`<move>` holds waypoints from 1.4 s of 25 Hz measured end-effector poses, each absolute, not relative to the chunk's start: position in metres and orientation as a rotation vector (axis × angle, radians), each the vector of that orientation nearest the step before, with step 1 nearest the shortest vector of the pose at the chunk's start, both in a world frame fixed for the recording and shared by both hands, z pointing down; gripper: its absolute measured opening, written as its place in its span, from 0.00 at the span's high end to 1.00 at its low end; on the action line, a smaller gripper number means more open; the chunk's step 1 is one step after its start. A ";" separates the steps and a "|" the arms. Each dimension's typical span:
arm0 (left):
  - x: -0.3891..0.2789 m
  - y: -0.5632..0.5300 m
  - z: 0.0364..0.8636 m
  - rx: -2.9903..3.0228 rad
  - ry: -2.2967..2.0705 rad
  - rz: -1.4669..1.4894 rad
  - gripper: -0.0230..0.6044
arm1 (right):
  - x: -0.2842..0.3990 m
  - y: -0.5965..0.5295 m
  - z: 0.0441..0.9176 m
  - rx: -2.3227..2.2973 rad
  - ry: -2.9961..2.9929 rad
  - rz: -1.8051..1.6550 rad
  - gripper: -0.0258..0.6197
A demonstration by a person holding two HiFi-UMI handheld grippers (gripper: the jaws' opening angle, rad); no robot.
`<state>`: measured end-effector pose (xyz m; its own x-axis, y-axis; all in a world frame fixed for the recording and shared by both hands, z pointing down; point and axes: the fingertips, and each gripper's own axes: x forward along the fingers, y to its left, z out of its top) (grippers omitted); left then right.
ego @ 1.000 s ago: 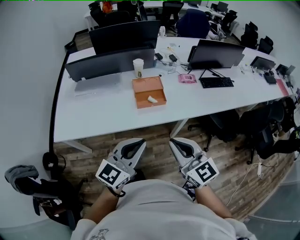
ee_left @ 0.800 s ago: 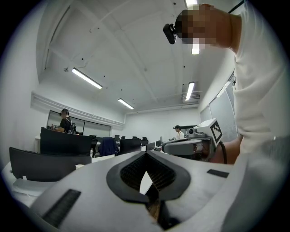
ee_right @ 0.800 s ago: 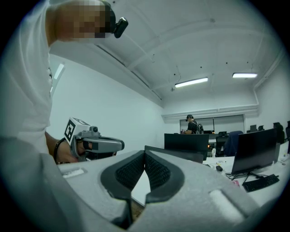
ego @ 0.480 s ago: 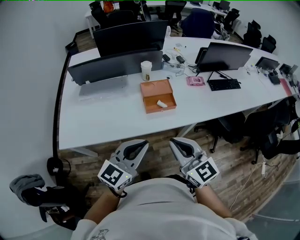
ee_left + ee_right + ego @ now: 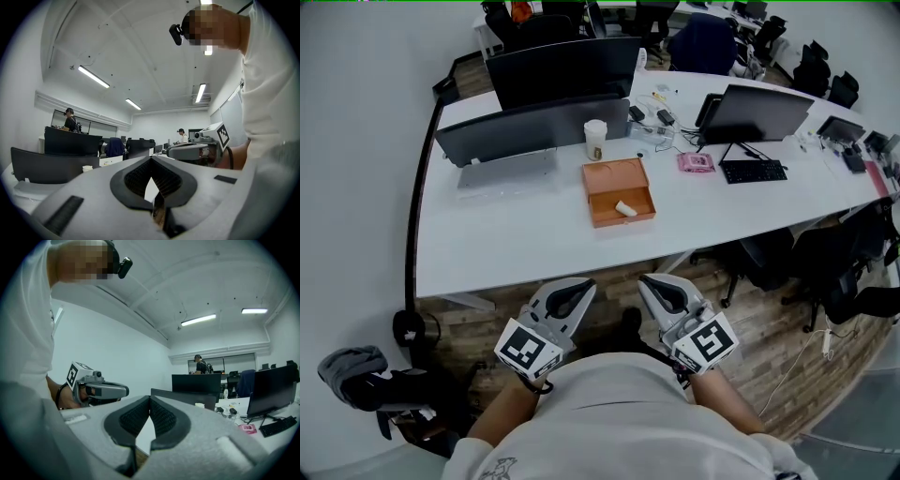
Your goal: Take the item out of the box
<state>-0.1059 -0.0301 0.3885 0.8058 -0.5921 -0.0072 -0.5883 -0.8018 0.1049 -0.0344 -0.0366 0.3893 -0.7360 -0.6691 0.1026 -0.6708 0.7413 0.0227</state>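
Both claws are fully closed and empty: the left gripper (image 5: 582, 285) and the right gripper (image 5: 644, 281) each show their ribbed pads meeting at the tips with nothing between them. This is a carry posture, not a grasp. The item (image 5: 625, 209), a small white object, lies inside the orange box (image 5: 612, 175), toward the near right corner of the tray half. The box stands open with its lid folded flat away from the person, so the contents are exposed from above and no lid step appears necessary. The box rests near the middle of the white table (image 5: 516, 234), with bare surface on its near and left sides that leaves room for an approach. A paper cup (image 5: 595, 139) stands just beyond the box, and dark monitors (image 5: 562, 70) line the far edge. A keyboard (image 5: 754, 171) lies well to the right. Both grippers are held low and close to the person's body, well apart from the table edge and pointing toward it. The task is judged not yet begun. The next step probably requires reaching over the near edge and opening one claw above the item. The near wall of the tray stands close to the item, which may limit jaw clearance.
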 end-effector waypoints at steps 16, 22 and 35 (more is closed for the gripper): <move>-0.065 -0.125 0.396 2.846 -1.033 -0.055 0.97 | 0.003 -0.137 0.391 0.989 -2.870 0.021 0.96; -0.029 -0.175 0.393 2.847 -1.077 -0.058 0.97 | 0.039 -0.187 0.388 0.953 -2.886 0.002 0.96; 0.019 -0.240 0.404 2.799 -1.180 -0.039 0.97 | 0.094 -0.251 0.398 0.868 -2.910 0.021 0.96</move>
<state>0.0192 -0.2396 0.4038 0.6985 -0.7154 0.0167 -0.7127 -0.6935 0.1052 0.0944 -0.2510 0.3979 -0.8316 -0.5454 0.1047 -0.5468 0.8371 0.0170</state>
